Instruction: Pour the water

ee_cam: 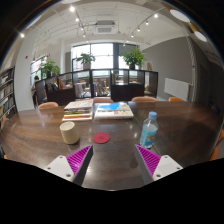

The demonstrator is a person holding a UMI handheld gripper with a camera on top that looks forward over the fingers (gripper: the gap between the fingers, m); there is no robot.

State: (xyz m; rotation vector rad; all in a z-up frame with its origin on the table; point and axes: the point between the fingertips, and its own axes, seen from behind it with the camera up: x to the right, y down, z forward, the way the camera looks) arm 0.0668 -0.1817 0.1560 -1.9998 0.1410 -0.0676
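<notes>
A clear plastic water bottle (149, 129) with a blue label stands on the dark wooden table (110, 150), just ahead of the right finger. A cream cup (69, 132) stands ahead of the left finger. A small red lid or coaster (101, 138) lies flat between the cup and the bottle. My gripper (113, 160) is open, with its magenta pads (80, 158) spread wide and nothing between them. It is short of all three objects.
Books and papers (113, 110) lie further back on the table. Chairs (50, 106) stand at the far side. Potted plants (133, 58) and large windows are beyond. Shelves (8, 92) line the left wall.
</notes>
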